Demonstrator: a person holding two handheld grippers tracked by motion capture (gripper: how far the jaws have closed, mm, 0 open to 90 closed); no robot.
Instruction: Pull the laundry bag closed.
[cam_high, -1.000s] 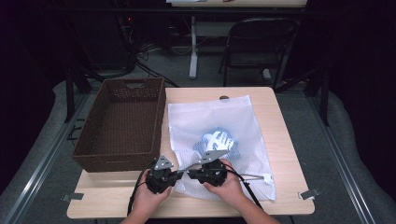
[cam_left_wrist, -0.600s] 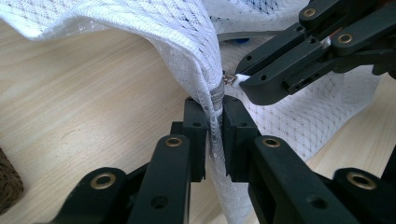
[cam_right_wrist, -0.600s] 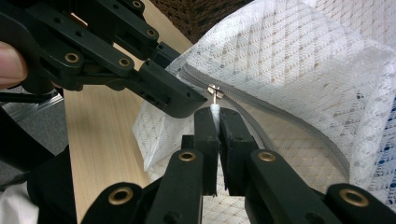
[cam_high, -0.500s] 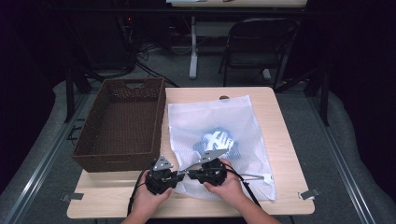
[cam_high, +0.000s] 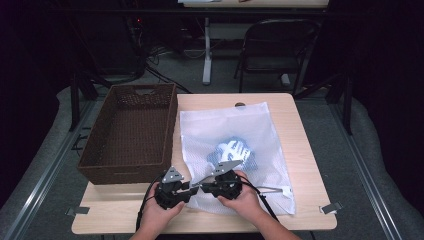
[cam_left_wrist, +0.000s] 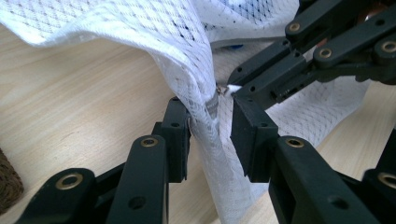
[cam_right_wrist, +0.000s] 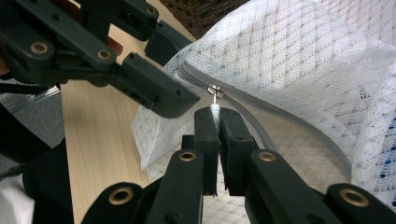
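A white mesh laundry bag (cam_high: 250, 125) lies flat on the table with a blue-and-white item (cam_high: 233, 150) inside. At its near left corner the two grippers meet tip to tip. My right gripper (cam_right_wrist: 215, 114) is shut on the small white zipper pull (cam_right_wrist: 215, 108), just below the metal slider (cam_right_wrist: 214, 90) of the grey zipper (cam_right_wrist: 285, 128). My left gripper (cam_left_wrist: 210, 135) has just been opening. The bunched bag corner (cam_left_wrist: 205, 116) still hangs between its jaws, resting against one pad (cam_left_wrist: 180, 140) with a gap at the other. In the high view my left gripper (cam_high: 191, 186) and right gripper (cam_high: 201, 184) are both held by hands.
A brown woven basket (cam_high: 172, 125) stands on the table's left half, close beside the bag's left edge. The wooden table's front edge (cam_high: 200, 227) runs just below the hands. A folding chair (cam_high: 275, 50) stands beyond the table.
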